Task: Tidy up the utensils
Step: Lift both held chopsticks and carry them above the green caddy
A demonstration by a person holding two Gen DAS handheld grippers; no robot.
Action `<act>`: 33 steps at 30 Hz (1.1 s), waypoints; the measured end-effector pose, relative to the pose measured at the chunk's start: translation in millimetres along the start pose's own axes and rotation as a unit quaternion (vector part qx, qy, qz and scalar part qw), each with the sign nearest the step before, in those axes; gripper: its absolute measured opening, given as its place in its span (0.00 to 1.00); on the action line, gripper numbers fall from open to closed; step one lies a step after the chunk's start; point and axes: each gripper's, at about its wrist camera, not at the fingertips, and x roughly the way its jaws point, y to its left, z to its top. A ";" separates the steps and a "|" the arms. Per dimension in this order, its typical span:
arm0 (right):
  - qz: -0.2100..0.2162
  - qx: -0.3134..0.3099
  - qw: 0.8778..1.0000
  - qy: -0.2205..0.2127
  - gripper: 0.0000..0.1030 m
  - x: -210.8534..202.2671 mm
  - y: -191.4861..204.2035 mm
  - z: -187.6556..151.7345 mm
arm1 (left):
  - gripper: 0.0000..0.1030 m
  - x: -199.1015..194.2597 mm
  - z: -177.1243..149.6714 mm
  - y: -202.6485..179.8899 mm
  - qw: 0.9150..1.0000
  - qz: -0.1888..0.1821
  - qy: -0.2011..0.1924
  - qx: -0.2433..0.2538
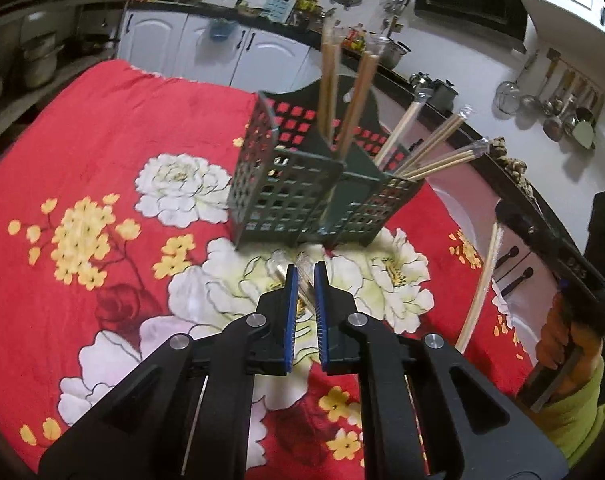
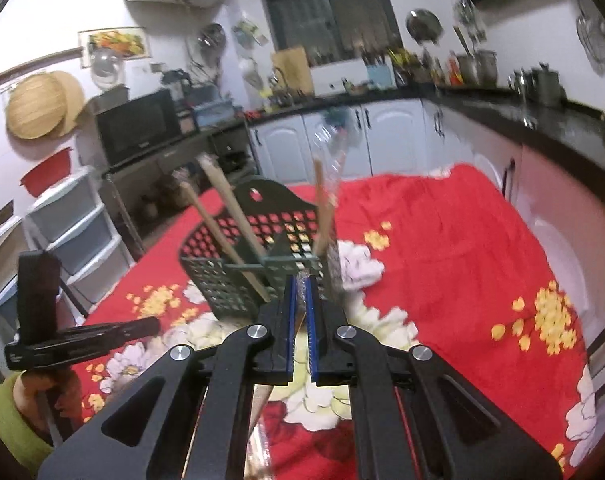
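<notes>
A dark green perforated utensil holder [image 1: 302,184] stands on the red floral cloth, with wrapped chopstick pairs [image 1: 426,148] leaning in its compartments. My left gripper [image 1: 305,276] has its jaws close together around a clear-wrapped chopstick pair [image 1: 302,280] lying on the cloth just in front of the holder. My right gripper [image 2: 301,292] is shut on another wrapped chopstick pair [image 2: 326,200], held upright beside the holder [image 2: 246,264]; its shaft also shows at the right edge of the left wrist view [image 1: 478,280].
The red floral cloth [image 1: 102,140] covers the table. Kitchen counters with pots [image 2: 542,92] and white cabinets [image 1: 206,48] ring the table. A white drawer unit [image 2: 74,232] stands at the left. My left gripper body [image 2: 62,340] shows at the lower left.
</notes>
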 end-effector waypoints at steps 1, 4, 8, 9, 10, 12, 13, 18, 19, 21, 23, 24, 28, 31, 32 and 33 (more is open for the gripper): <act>0.001 -0.005 1.000 -0.005 0.05 -3.6 2.7 1.1 | 0.05 0.1 1.1 -2.3 1.000 -0.001 0.000 0.002; 0.005 -0.016 1.000 -0.019 0.05 -14.8 10.2 4.0 | 0.04 -1.3 2.8 -9.2 1.000 -0.004 -0.002 0.009; 0.008 -0.029 0.999 -0.033 0.04 -24.0 17.3 7.4 | 0.04 -2.7 4.6 -18.1 1.000 -0.008 -0.003 0.020; 0.007 -0.032 0.999 -0.036 0.04 -25.0 17.8 7.5 | 0.04 -3.0 5.1 -19.8 1.000 -0.008 -0.003 0.022; 0.005 -0.035 0.999 -0.040 0.04 -26.2 19.4 8.1 | 0.04 -3.7 5.7 -21.5 1.000 -0.009 -0.003 0.024; 0.006 -0.040 0.998 -0.042 0.04 -27.7 21.5 8.6 | 0.04 -5.2 7.1 -24.6 1.000 -0.011 -0.005 0.028; 0.006 -0.040 0.998 -0.042 0.04 -27.9 21.7 8.6 | 0.04 -5.8 7.9 -26.3 0.999 -0.011 -0.005 0.030; 0.007 -0.046 0.998 -0.048 0.04 -32.3 26.5 10.3 | 0.04 -10.9 10.9 -32.5 0.999 -0.014 -0.011 0.041; 0.008 -0.047 0.998 -0.049 0.04 -33.1 26.8 11.0 | 0.04 -12.0 11.1 -33.9 0.999 -0.015 -0.013 0.043; 0.006 -0.050 0.997 -0.052 0.04 -35.5 29.5 12.0 | 0.04 -14.2 12.4 -37.0 0.999 -0.017 -0.016 0.046; 0.008 -0.052 0.997 -0.055 0.04 -37.6 32.2 13.4 | 0.04 -15.8 13.8 -40.3 0.998 -0.018 -0.018 0.050; 0.008 -0.053 0.997 -0.056 0.04 -38.8 33.4 13.4 | 0.04 -16.9 14.8 -43.0 0.998 -0.019 -0.019 0.053; 0.008 -0.058 0.996 -0.060 0.04 -40.8 37.9 16.6 | 0.03 -22.1 18.5 -48.7 0.998 -0.022 -0.026 0.061; 0.006 -0.061 0.996 -0.064 0.04 -42.9 40.9 19.0 | 0.03 -25.5 22.1 -51.5 0.997 -0.025 -0.030 0.066; 0.006 -0.062 0.996 -0.064 0.04 -43.5 42.0 20.0 | 0.03 -27.0 23.3 -52.7 0.997 -0.025 -0.032 0.068; 0.005 -0.063 0.996 -0.066 0.04 -44.5 42.9 20.3 | 0.03 -28.7 24.4 -53.9 0.997 -0.026 -0.034 0.070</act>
